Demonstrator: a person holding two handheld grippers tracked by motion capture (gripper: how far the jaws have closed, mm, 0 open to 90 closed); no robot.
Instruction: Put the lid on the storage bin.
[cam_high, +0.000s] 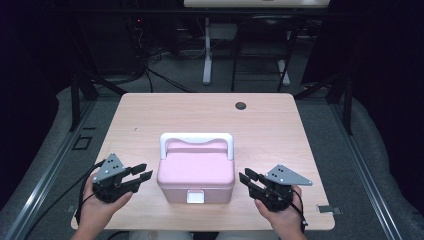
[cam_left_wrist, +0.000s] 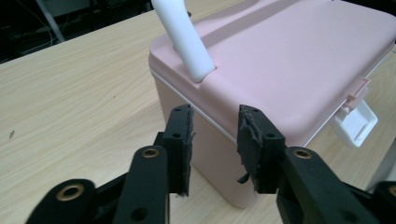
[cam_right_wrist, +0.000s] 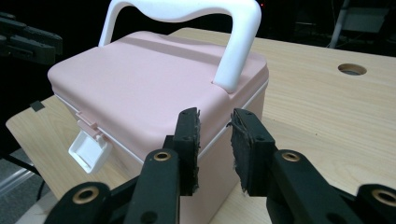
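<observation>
Overhead plus two close side views

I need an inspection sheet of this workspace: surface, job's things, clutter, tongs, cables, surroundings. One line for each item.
Surface: light wooden table, a round cable hole near its far edge.
Job's things: pink storage box, lid down, white handle upright, white latch facing the person.
Clutter: nothing seen.
Tongs: left tongs and right tongs flank the box, both open, holding nothing.
Cables: black cable trails from the left tongs.
Surroundings: dark room, grey floor, white desk leg behind.
</observation>
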